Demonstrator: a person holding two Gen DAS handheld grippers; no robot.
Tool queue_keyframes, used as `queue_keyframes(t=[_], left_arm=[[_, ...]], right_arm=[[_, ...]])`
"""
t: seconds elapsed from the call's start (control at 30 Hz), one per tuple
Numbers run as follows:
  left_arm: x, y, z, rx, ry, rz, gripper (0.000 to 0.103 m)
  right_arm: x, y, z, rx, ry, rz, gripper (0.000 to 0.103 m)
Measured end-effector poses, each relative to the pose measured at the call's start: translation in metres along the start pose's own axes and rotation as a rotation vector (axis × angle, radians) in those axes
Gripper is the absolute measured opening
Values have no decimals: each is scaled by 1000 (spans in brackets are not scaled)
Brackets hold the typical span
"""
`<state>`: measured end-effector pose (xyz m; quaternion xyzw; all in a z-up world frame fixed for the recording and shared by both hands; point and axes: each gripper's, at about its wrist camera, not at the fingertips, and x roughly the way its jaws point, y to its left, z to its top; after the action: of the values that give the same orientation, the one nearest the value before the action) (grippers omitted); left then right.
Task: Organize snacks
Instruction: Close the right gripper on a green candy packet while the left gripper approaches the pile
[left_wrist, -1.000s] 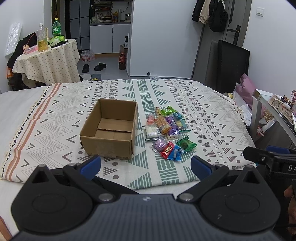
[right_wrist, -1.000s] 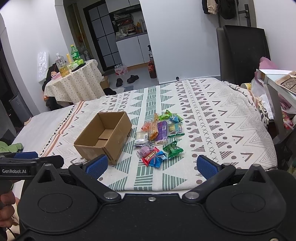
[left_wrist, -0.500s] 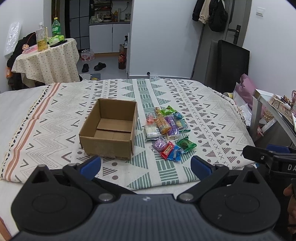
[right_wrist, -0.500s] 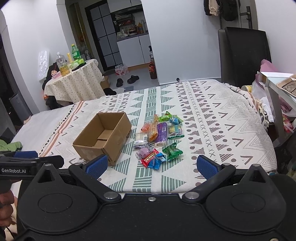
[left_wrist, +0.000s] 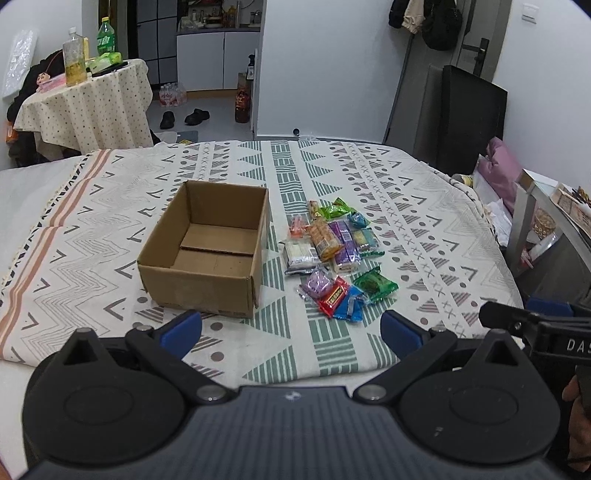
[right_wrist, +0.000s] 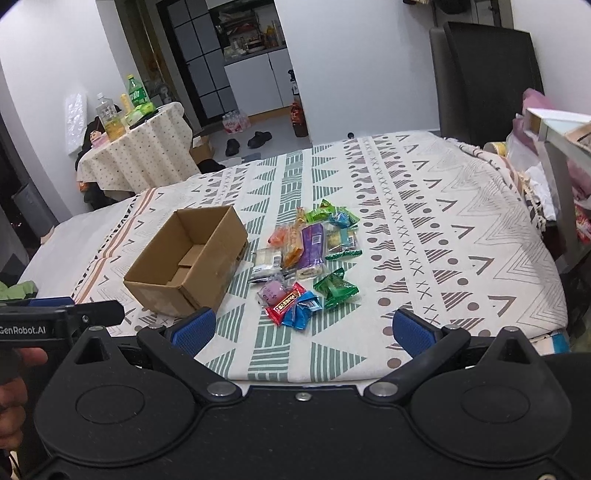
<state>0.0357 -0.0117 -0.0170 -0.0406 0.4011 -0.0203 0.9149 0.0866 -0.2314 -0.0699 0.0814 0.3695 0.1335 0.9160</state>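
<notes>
- Since the earlier frames, little has been moved: both views have been shifted only slightly nearer to the bed (left_wrist: 424, 206), and the box and snacks are left where they were.
- The bed is covered with a cream spread patterned in green and grey triangles and zigzags; its near edge is seen just ahead of both claws.
- A cardboard box (left_wrist: 207, 251) is set open and upright toward the left of the bed's middle, and nothing is seen inside it.
- A cluster of wrapped snacks (left_wrist: 332, 254) is laid just beside the box on its right, apart from it; a red bar (right_wrist: 286, 303), a blue packet and a green packet (right_wrist: 335, 288) lie nearest the bed's near edge.
- Beyond the bed's far left corner, a round table under a dotted cloth (left_wrist: 88, 99) is seen, with bottles stood on it; a kitchen area is visible behind.
- The left claw (left_wrist: 291, 332) is held wide apart before the near edge, with nothing gripped or touched.
- The right claw (right_wrist: 303, 330) is likewise spread wide, nothing held.
</notes>
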Motion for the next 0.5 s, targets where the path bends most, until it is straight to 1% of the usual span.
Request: queue_keyframes(t=[0.1, 0.23, 0.33, 0.43, 0.5], left_arm=[[12, -3, 5, -5, 6, -9, 102], [31, -6, 10, -22, 19, -33, 101], [49, -9, 13, -36, 36, -42, 101], [68, -15, 14, -40, 55, -52, 100], [80, -18, 15, -35, 66, -58, 96]], right_arm=[[12, -7, 3, 10, 6, -9, 102], [28, -22, 8, 59, 17, -16, 101], [42, -32, 11, 71, 37, -17, 90], [55, -44, 12, 111, 58, -10, 89], [63, -50, 12, 141, 70, 4, 89]])
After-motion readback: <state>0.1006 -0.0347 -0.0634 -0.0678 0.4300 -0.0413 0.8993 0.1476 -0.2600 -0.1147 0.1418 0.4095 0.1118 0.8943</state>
